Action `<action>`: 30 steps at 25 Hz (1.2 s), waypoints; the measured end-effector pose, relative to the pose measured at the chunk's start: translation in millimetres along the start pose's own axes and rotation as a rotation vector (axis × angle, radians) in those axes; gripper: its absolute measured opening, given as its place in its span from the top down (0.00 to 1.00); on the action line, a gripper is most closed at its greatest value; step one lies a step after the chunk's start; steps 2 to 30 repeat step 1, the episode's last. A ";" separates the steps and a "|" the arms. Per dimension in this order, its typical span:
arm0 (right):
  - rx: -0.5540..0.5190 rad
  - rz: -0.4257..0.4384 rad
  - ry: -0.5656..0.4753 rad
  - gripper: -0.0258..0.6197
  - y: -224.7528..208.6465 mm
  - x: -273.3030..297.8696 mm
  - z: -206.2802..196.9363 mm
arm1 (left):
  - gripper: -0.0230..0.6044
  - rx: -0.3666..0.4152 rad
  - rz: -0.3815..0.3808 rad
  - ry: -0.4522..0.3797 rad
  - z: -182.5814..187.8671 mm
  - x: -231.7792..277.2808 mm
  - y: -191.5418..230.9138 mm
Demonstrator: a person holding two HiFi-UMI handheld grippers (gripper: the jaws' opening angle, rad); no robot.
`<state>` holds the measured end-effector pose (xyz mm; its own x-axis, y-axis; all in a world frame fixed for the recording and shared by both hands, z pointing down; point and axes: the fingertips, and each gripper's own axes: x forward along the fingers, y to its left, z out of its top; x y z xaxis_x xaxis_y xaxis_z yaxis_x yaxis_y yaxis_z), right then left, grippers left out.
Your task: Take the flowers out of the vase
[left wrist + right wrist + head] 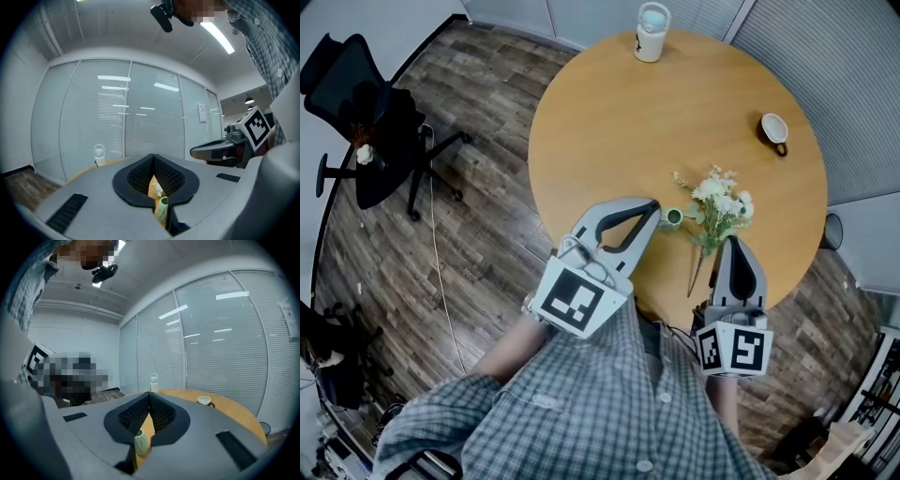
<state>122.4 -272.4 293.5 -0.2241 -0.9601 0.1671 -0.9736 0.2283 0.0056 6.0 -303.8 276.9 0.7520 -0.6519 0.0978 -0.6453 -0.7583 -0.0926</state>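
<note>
A small green vase (673,217) stands on the round wooden table (619,112) near its front edge. The white flowers (720,201) lie on the table just right of the vase, stems pointing toward me. My left gripper (653,205) is shut and empty, its tip just left of the vase. My right gripper (732,243) is shut and empty, beside the stems. In the left gripper view the vase (163,206) and a bit of blossom show through the gap under the closed jaws (153,156). The right gripper view shows the vase (140,442) below its closed jaws (150,393).
A white flask (652,31) stands at the table's far edge and a cup (774,129) at the right. A black office chair (366,122) is on the wood floor at left. Glass walls with blinds surround the room.
</note>
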 end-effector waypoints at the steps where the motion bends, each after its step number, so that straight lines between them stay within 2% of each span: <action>1: 0.000 0.001 0.000 0.95 0.0 -0.5 -0.5 | 0.95 0.001 0.001 0.000 -0.4 -0.4 -0.6; 30: 0.000 0.001 0.000 0.95 0.0 -0.5 -0.5 | 0.95 0.001 0.001 0.000 -0.4 -0.4 -0.6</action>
